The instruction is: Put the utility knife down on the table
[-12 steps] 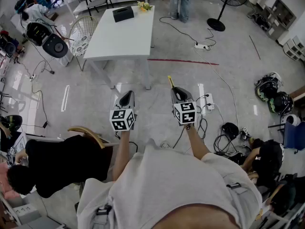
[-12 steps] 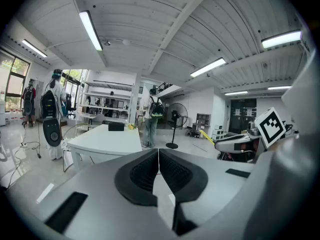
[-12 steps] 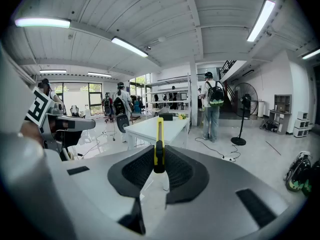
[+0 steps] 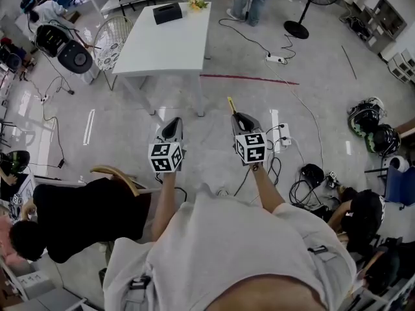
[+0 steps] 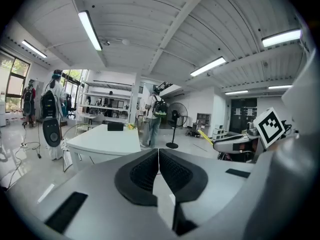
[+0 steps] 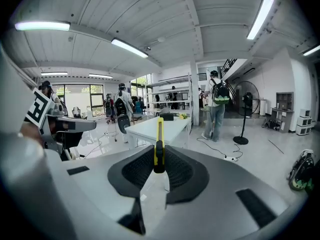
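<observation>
A yellow and black utility knife (image 6: 159, 144) stands upright between the pads of my right gripper (image 6: 159, 168), which is shut on it; in the head view the knife (image 4: 231, 103) sticks out ahead of the right gripper (image 4: 237, 116). My left gripper (image 4: 172, 127) is held beside it, its jaws shut with nothing between them (image 5: 158, 165). The white table (image 4: 170, 44) stands some way ahead over the floor, also seen as the table (image 6: 155, 127) in the right gripper view and the table (image 5: 105, 141) in the left gripper view.
A black box (image 4: 167, 13) and a yellow object (image 4: 196, 5) lie at the table's far end. A wire chair (image 4: 111, 44) stands left of it. Cables and a power strip (image 4: 275, 59) lie on the floor. A seated person in black (image 4: 71, 219) is at my left; a standing fan (image 4: 302, 18) is beyond.
Both grippers and the table sit slightly higher in the head view than before; the view has shifted forward a little. The knife stays gripped.
</observation>
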Tool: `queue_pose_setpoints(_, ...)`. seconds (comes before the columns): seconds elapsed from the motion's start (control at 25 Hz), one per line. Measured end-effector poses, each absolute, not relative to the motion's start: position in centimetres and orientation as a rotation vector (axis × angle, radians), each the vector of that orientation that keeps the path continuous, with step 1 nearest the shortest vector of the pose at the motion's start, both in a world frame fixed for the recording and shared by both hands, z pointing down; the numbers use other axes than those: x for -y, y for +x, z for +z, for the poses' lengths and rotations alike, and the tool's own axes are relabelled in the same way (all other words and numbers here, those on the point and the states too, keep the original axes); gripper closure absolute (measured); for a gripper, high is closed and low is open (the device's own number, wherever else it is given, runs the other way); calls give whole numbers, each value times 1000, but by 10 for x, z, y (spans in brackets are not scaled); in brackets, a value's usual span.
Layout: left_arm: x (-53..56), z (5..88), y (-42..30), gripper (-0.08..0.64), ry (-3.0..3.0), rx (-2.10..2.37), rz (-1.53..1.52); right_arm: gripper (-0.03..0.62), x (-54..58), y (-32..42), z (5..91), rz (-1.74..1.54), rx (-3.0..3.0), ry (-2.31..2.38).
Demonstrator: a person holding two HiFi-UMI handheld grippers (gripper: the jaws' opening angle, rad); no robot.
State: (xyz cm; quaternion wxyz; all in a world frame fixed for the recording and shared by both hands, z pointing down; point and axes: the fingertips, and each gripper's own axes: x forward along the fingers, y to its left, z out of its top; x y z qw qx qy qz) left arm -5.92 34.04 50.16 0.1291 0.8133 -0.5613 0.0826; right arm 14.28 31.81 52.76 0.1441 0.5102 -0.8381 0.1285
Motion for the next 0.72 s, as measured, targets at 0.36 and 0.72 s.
queue_pose_setpoints(0.36,-337,503,-52,537,2345,1665,247,509,-312,149,532,386,2447,1434)
queue_pose_setpoints(0.72,-337,520,-35,537,2304,1659,259,511,-313,163,549,409,2434,1397)
